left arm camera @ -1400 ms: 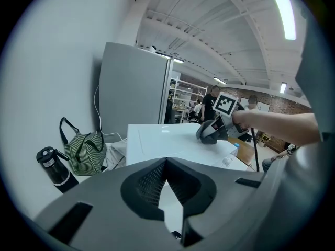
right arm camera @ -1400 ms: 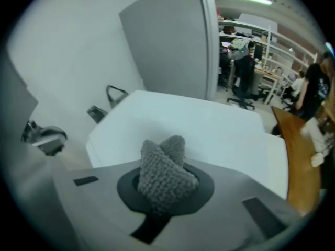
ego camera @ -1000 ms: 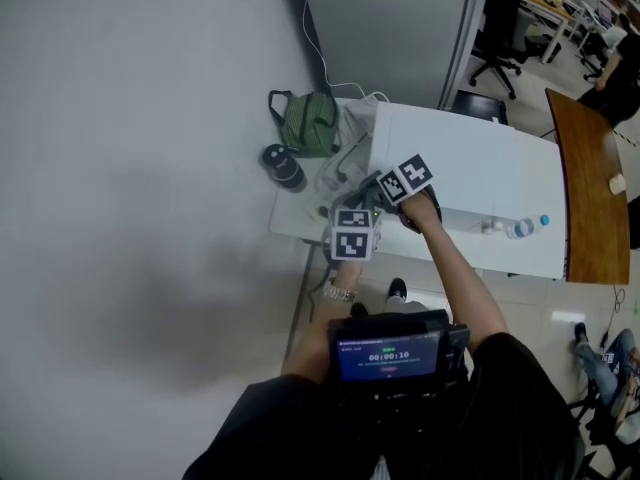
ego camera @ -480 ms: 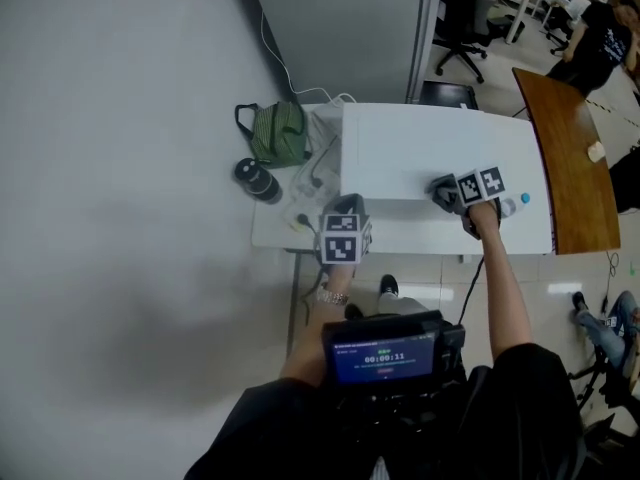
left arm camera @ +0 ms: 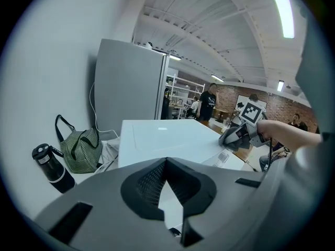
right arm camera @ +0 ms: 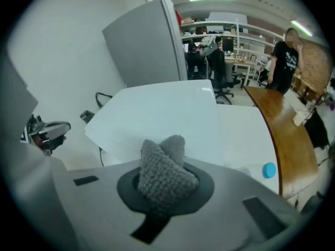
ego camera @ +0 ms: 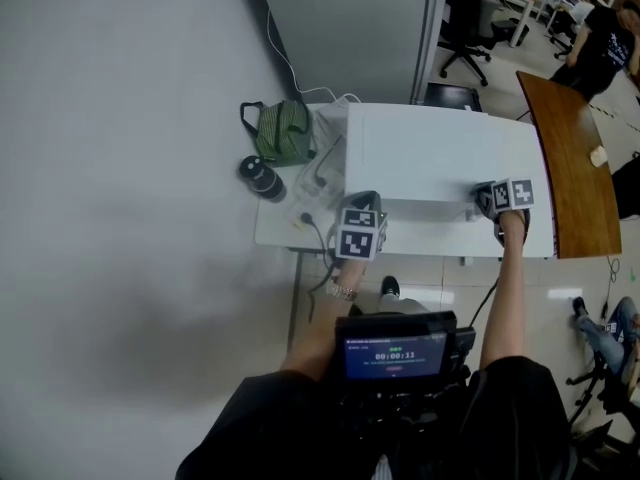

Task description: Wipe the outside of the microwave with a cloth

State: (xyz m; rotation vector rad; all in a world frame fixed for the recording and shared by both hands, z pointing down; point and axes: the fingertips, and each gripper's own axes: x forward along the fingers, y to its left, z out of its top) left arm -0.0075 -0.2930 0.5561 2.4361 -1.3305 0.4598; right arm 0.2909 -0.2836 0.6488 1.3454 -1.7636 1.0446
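Head view: right claw [ego camera: 487, 202], clamped on the grey cloth [right arm camera: 163, 163], sits at the near right corner of the microwave [ego camera: 425, 153] on the bench [ego camera: 272, 234]. The microwave's long top runs left from it. Left claw [ego camera: 362, 204], pinched together and empty, hovers at the near left corner.

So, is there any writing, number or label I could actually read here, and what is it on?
"00:00:11": a timer on the small black screen at the person's chest. The finer lines around it are too small to read.
Two cubes with black-and-white square markers: patterns only, no letters.
Pale print on a bystander's black T-shirt: too blurred to read.
White box-shaped microwave: no label visible.
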